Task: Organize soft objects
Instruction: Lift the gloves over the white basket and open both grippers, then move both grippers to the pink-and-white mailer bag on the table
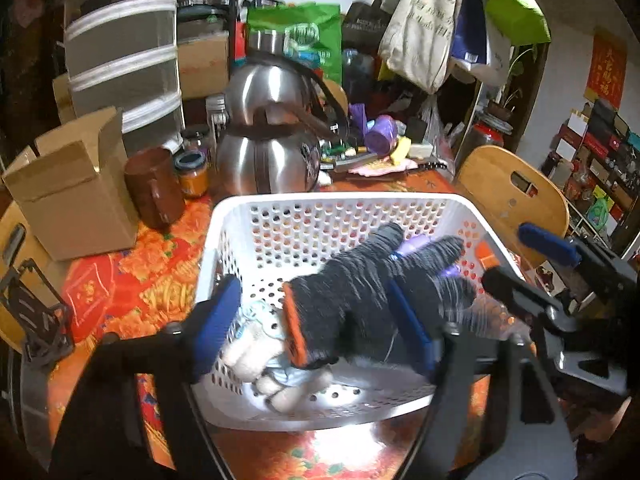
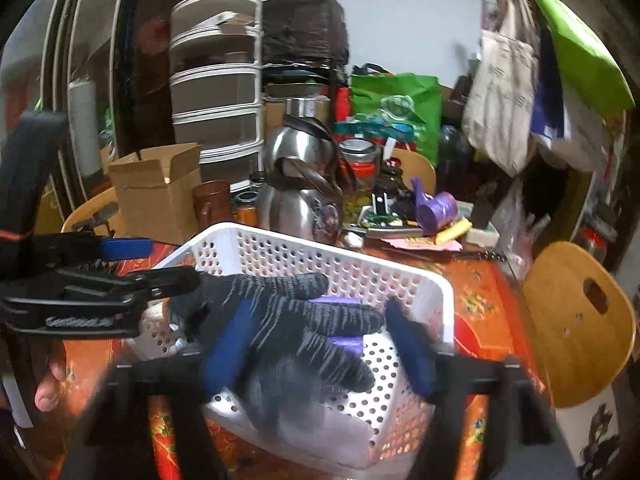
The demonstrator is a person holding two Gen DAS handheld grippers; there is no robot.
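A dark knit glove (image 1: 360, 292) with an orange cuff hangs blurred over the white perforated basket (image 1: 320, 200). My left gripper (image 1: 316, 326) is open, its blue pads on either side of the cuff with a gap on the left. My right gripper (image 2: 320, 348) is open too, around the glove's (image 2: 300, 320) finger end. Each gripper shows in the other's view: the right gripper (image 1: 508, 254) and the left gripper (image 2: 172, 260). A pale knit glove (image 1: 260, 364) lies in the basket (image 2: 400, 276). Something purple (image 1: 416, 244) peeks from under the dark glove.
Behind the basket on the red patterned tablecloth (image 1: 132, 280) stand a steel kettle (image 1: 268, 152), a brown mug (image 1: 154, 188), a jar (image 1: 192, 174) and a cardboard box (image 1: 72, 196). A wooden chair (image 2: 576, 320) is at the right. Bags hang at the back.
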